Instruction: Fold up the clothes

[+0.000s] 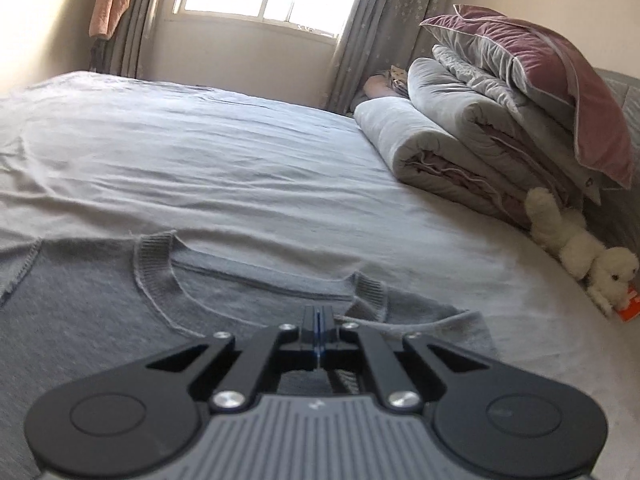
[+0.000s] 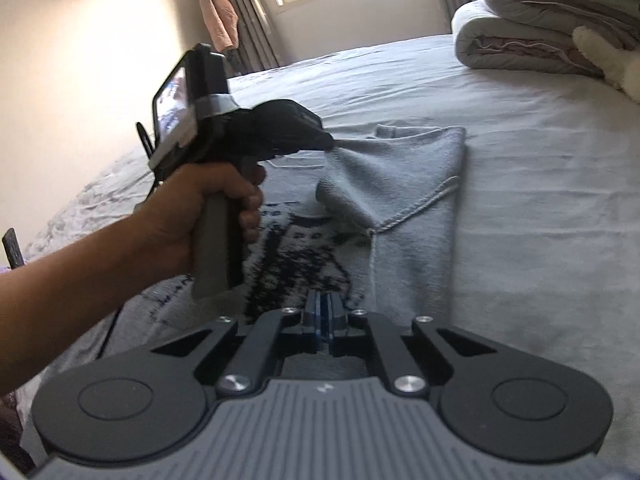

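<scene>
A grey sweater lies flat on the bed, its ribbed collar facing the window. My left gripper is shut on the cloth by the collar's right end. In the right wrist view a hand holds that left gripper, which pinches a shoulder of the sweater and lifts it slightly off the bed. A dark knitted pattern shows on the sweater's front. My right gripper is shut with its tips down on the sweater's cloth, lower on the same side.
The pale bed sheet stretches to the window. Folded quilts with a mauve pillow on top are stacked at the right. A white plush toy and a small orange item lie beside them.
</scene>
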A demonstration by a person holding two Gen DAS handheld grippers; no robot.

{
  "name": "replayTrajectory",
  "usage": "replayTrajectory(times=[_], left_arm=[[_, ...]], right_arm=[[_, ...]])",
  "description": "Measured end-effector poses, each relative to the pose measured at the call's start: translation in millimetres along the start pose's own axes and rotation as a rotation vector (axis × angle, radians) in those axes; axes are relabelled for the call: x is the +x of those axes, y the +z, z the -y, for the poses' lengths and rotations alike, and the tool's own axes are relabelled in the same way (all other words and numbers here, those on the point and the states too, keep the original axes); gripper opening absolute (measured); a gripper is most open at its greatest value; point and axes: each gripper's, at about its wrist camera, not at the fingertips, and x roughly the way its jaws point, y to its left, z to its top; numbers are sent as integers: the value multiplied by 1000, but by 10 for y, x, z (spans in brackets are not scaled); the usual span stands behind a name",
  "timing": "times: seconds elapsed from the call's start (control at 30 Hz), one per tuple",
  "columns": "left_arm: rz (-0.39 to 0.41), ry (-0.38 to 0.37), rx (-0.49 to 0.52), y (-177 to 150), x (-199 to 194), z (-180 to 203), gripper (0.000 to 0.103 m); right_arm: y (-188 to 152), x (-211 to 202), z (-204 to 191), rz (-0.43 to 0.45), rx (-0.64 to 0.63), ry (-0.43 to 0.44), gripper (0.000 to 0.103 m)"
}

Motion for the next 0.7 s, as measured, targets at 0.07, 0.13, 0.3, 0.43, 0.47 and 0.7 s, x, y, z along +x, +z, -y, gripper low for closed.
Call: replayTrajectory(times=[0.07,0.13,0.3,0.43,0.47,0.7], left_arm=[[-28,23,10,-12,49,-7,1],[-69,43,7,-17,91,-22,2],[-107,-9,-58,-57,-97,-125,33],[-147,-49,-66,-155,-330,-127,40],[-155,-54,-72,-187,-393,-126,41],[-237,-159,-173,-476,-836,-69,38]], right_arm=[[2,41,-42,-9,-19,-4,5],[4,79,-74,-23,-37,-7,5],[56,-23,-67,-5,-32,5,14],[65,-182,-47,19,-33,-23,30],[56,-219,-46,21,-40,-35,31],[-116,-456,12,-31,-80,-87,31]])
